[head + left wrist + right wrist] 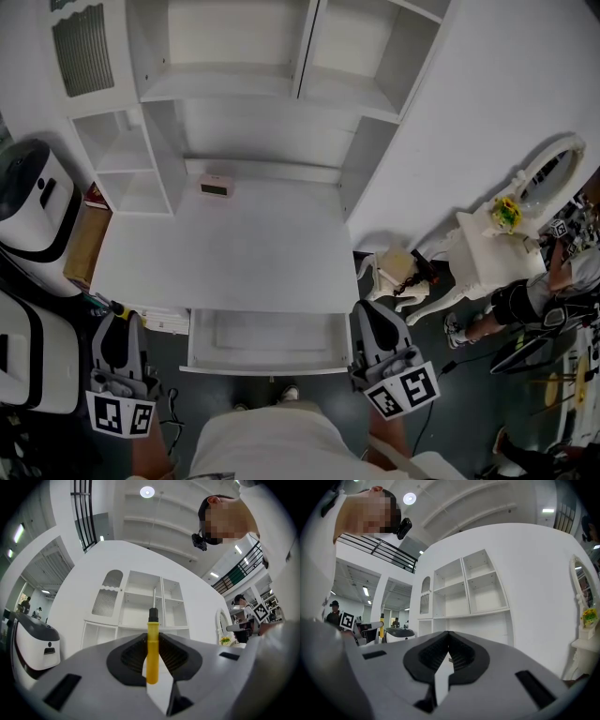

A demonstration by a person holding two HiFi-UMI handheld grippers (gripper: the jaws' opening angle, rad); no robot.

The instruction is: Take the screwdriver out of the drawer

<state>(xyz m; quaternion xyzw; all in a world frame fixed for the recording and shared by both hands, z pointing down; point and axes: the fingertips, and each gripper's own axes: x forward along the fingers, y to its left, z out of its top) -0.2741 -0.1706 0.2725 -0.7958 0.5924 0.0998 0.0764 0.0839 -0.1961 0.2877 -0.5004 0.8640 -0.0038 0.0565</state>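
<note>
**A:** What lies nearest us, and is there anything on it to read?

**B:** Our two grippers, one in each hand. On each cube we see two black-and-white square markers, which are patterns only, with no words. The left gripper point(119, 323) sits just off the table's front left corner. The right gripper point(372, 314) sits just beside the right wall of the drawer point(267, 367).

**A:** How do our jaws stand?

**B:** The left jaws are clamped on the screwdriver point(152, 653), and we count only one. The right jaws are pressed together with nothing between them.

**A:** How does the screwdriver look?

**B:** It has a smooth yellow handle, a short black collar and a thin bare metal shaft. The handle sits between the pads. The shaft points straight out along the jaws, away from the gripper.

**A:** Where is it, then?

**B:** It is outside the drawer and to the left of its left wall. The single drawer stands pulled out from the table's front edge.

**A:** What do we see farther off?

**B:** There is the white table point(225, 262). At its back edge, left of the middle, sits one small pink box point(216, 187) with a dark face, too small for us to read. Behind it rises the white shelf unit point(234, 84), with one slatted panel point(82, 47) at its top left.
</note>
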